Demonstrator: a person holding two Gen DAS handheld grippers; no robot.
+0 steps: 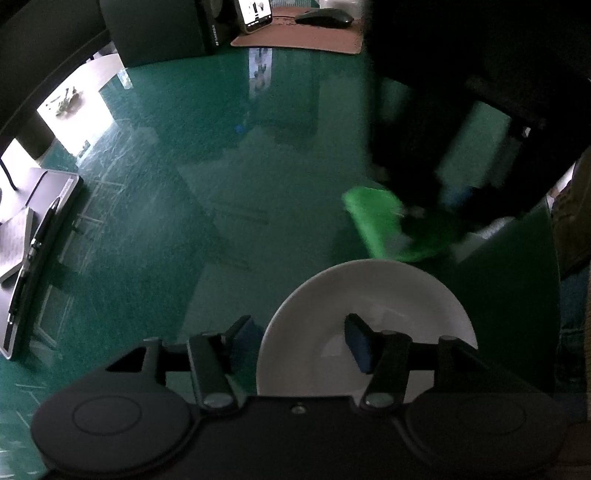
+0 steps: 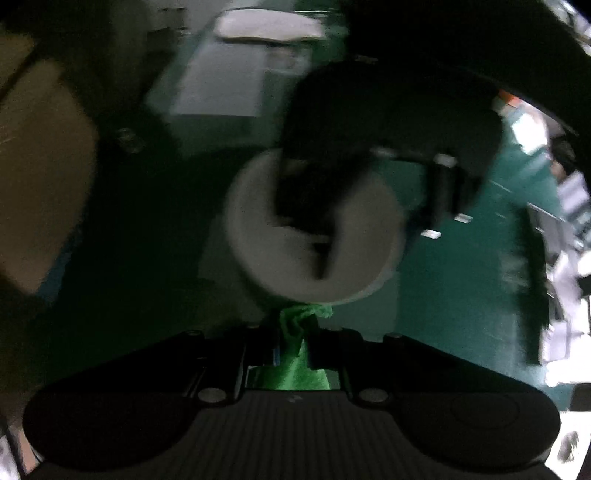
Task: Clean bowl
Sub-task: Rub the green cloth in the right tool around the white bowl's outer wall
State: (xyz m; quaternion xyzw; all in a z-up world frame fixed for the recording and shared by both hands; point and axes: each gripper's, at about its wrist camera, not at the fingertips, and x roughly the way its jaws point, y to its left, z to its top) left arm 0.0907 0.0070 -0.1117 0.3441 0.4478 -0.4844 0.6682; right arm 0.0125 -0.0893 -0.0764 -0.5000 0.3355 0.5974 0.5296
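Left wrist view: white bowl (image 1: 365, 328) on the glossy green table (image 1: 221, 184), straddled at its rim by the left gripper (image 1: 299, 338), jaws apart, one blue-padded finger (image 1: 356, 345) inside the bowl and the other outside on the table side; not clear whether either pad touches the rim. Beyond the bowl's far rim, a blurred green cloth (image 1: 384, 225) under the dark mass of the right gripper. At the left edge, a notebook (image 1: 40, 254) with a pen (image 1: 37, 240); at the far end, a mouse (image 1: 325, 17) on a brown pad (image 1: 299, 37). Right wrist view, heavily blurred: right gripper (image 2: 293, 345) clamped together on the green cloth (image 2: 295, 354), just short of the bowl's (image 2: 314, 236) near rim, left gripper (image 2: 388, 147) over the bowl from the far side.
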